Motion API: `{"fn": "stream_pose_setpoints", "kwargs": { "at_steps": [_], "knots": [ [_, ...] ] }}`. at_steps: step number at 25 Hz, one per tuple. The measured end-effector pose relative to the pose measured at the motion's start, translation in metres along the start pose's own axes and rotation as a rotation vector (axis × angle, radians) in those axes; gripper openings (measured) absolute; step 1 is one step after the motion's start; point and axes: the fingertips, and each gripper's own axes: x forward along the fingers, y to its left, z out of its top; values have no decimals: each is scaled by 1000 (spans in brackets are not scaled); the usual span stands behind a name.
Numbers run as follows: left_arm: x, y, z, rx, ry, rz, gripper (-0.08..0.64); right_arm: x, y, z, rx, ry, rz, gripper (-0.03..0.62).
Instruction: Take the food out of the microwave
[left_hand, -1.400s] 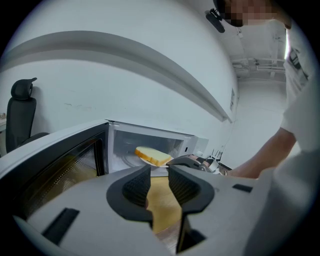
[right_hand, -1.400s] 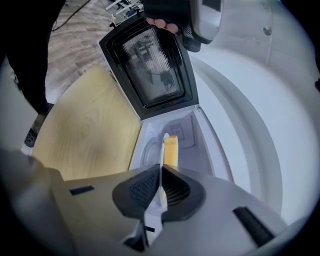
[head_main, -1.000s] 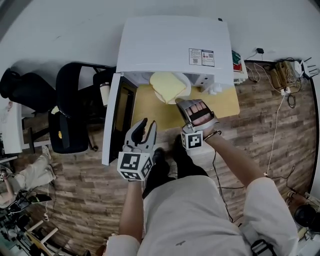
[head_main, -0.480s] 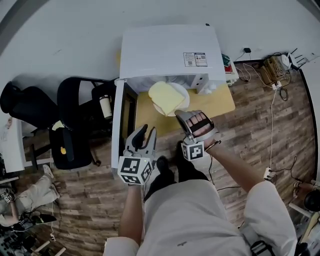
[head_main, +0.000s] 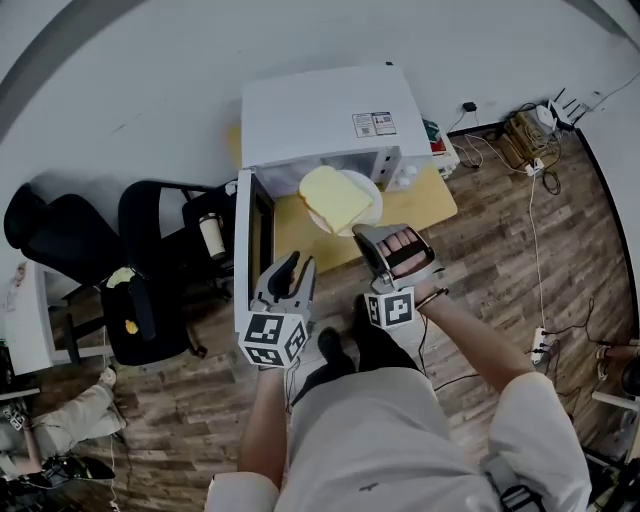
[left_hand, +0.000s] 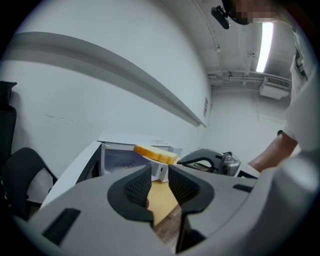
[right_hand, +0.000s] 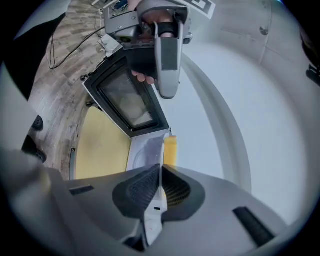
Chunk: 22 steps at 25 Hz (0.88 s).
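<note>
Yellow table (head_main: 425, 203); microwave (head_main: 320, 110) label (head_main: 372, 124) illegible. R tongs (right_hand: 160, 181) clenched on plate (head_main: 372, 190) w/ bread (head_main: 335, 198); L tongs (left_hand: 160, 181) released, empty.

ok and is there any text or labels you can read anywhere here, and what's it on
Sticker on top of the microwave: printed, but too small and blurred to read.
Left marker cube and right marker cube: black-and-white square patterns only, no words.
Nothing else legible in any view.
</note>
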Motion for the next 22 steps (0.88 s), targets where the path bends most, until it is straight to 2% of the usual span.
{"fn": "stream_pose_setpoints", "kwargs": {
  "at_steps": [6,22],
  "knots": [
    [-17,-14,12,25,-13,-39,101,-20,-37,11,23,22,-37,12],
    [-44,-36,45,70,-73,-95,75,-35,-105,36,59,45,-35,12]
  ]
}}
